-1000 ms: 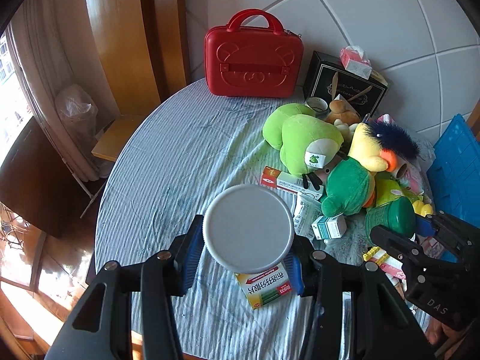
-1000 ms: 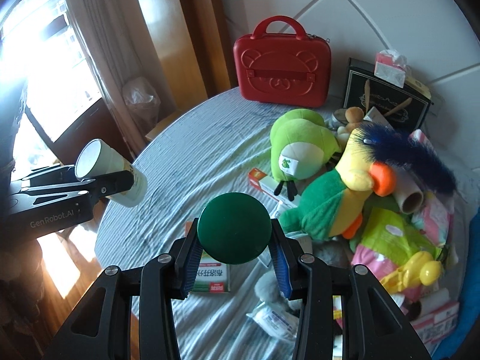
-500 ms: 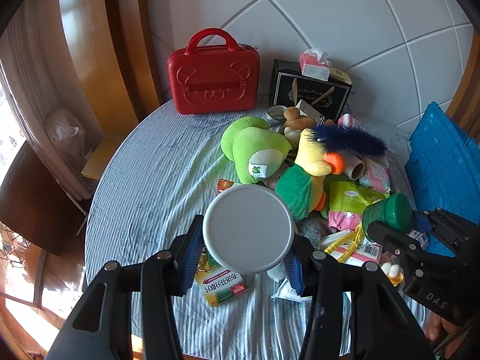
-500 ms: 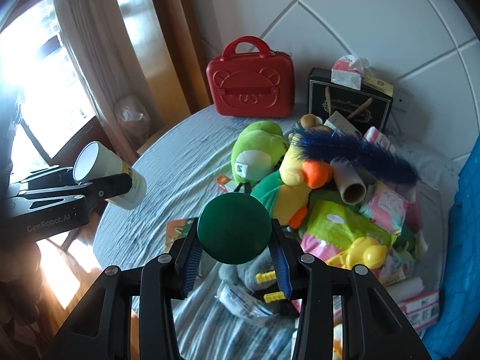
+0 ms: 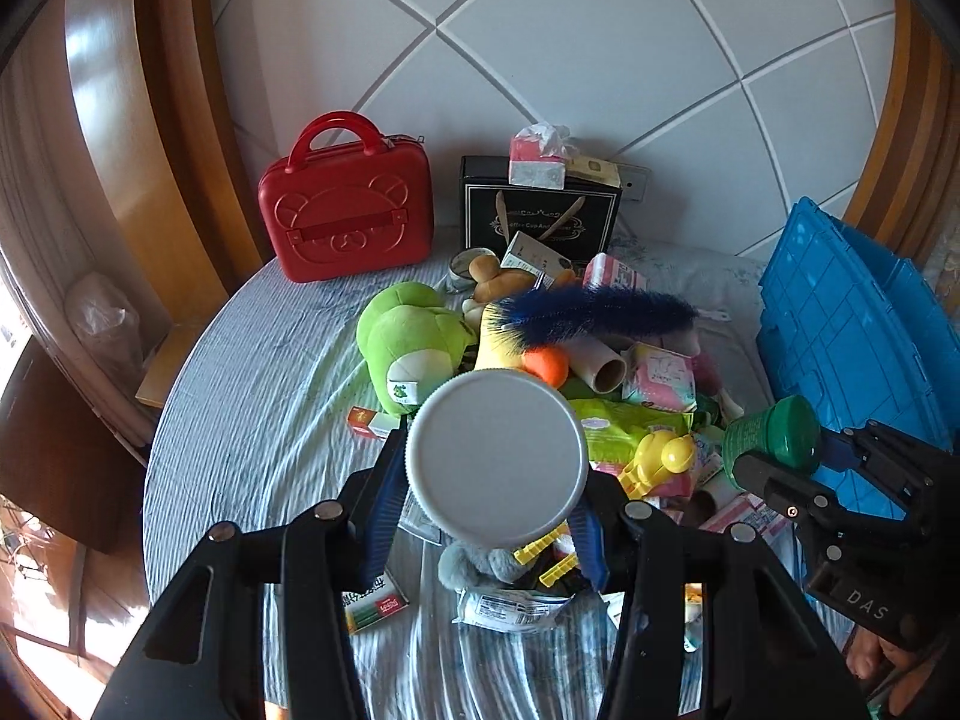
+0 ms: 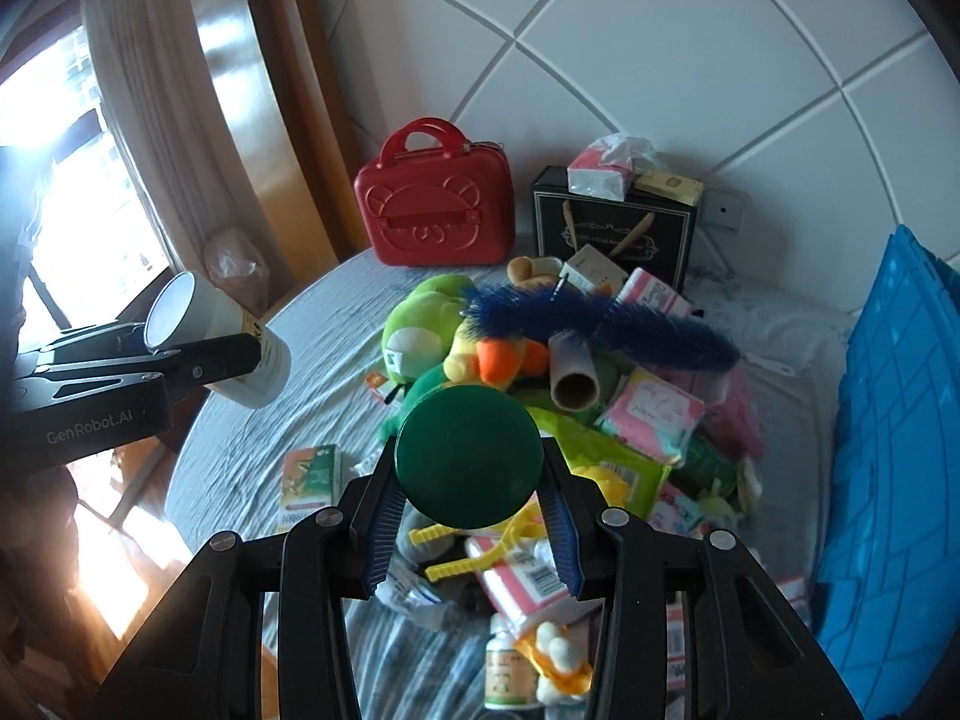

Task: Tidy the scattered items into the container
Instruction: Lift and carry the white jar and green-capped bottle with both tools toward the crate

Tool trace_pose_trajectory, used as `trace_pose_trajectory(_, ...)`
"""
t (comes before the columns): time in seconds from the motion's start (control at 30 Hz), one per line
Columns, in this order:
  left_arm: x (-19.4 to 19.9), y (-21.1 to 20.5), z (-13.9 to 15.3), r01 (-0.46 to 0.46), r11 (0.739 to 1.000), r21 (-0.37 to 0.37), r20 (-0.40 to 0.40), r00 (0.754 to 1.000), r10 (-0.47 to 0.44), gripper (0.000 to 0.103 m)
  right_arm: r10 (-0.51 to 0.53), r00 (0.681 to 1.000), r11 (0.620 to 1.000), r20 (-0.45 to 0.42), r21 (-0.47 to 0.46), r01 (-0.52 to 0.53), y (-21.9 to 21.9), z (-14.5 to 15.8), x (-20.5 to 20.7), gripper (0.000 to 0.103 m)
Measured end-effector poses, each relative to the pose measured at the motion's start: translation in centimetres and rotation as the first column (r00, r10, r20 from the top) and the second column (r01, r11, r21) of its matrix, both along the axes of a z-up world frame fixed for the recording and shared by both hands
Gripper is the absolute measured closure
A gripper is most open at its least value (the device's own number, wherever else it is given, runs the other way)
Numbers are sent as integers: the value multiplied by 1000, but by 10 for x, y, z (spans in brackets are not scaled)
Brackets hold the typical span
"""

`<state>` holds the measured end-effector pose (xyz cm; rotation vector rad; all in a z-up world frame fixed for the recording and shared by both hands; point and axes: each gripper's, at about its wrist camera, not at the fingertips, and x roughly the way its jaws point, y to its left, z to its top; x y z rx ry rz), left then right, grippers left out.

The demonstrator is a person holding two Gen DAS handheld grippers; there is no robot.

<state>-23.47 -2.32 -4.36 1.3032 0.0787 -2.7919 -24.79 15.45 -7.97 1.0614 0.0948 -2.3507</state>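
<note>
Both wrist views have swung toward the blue crate (image 5: 852, 324) since a second ago, so it now fills the right edge of each picture and the toy pile sits in the middle rather than to one side. The left gripper (image 5: 495, 495) has its fingers clamped on a white-lidded jar (image 5: 497, 459), the lid facing the camera; in the right wrist view the same jar (image 6: 234, 348) shows as a pale cylinder held out well left of the crate, above the table's edge. The right gripper (image 6: 471, 513) has its fingers clamped on a green-capped bottle (image 6: 469, 456); in the left wrist view that bottle (image 5: 771, 438) hangs just beside the crate's near wall, over the pile.

On the striped tablecloth (image 5: 258, 396), left of the crate, lies the heap: a green plush frog (image 5: 414, 342), a yellow plush bird with an orange beak (image 5: 528, 360), a blue feathery duster (image 5: 600, 309) across its top, a cardboard tube (image 5: 600, 363), a pink packet (image 5: 660, 369), a yellow toy duck (image 5: 663, 453) and small medicine boxes (image 6: 312, 474). Farther from the crate, against the wall, stand a red bear-face case (image 5: 348, 222) and a black gift bag (image 5: 540, 219) with a tissue pack (image 5: 537, 162) on top.
</note>
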Motion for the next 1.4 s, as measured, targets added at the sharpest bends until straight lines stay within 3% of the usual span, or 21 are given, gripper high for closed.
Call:
trace_pose_trajectory(0.77,-38,157,35,174,985,-23,-53,983,-175,55,-172,984,984,-49,-64,168,152,42,-5,62)
trace_pose_trajectory(1.4,-60,286,54,346,937,-51,-70,934,-349,55,-359,931,929,-66,-126,349,278,66,6,62)
